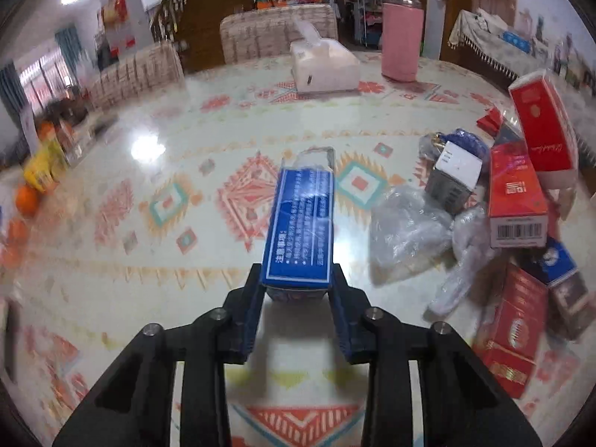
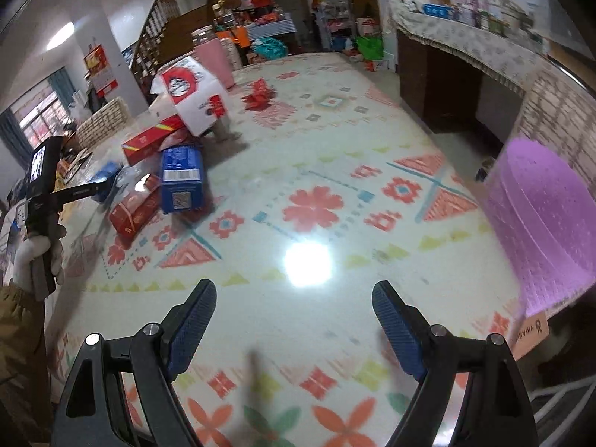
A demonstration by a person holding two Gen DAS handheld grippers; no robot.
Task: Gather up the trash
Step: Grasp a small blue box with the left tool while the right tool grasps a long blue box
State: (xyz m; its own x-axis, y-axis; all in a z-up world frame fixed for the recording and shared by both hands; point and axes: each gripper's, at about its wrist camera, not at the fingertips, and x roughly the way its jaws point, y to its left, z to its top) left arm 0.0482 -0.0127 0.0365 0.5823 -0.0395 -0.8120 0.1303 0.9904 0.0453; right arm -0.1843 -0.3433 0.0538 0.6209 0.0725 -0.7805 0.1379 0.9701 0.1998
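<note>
Edges of both views are pretty smeared, so the small print on the blue box (image 1: 301, 223) is unreadable. The left gripper (image 1: 296, 279) is clamped on the box's near end, lifting it over the table (image 1: 186, 260). The right gripper (image 2: 294, 298) hangs wide open with nothing in it, the trash pile (image 2: 164, 178) well off to its left.

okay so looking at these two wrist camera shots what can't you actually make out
- Left wrist view: the blue box in the left gripper hides the table right behind it; its small print is too blurred to read.
- Left wrist view: the left edge, near the orange, is smeared by motion blur.
- Right wrist view: the purple bin is cut off by the right edge; its inside is unseen.
</note>
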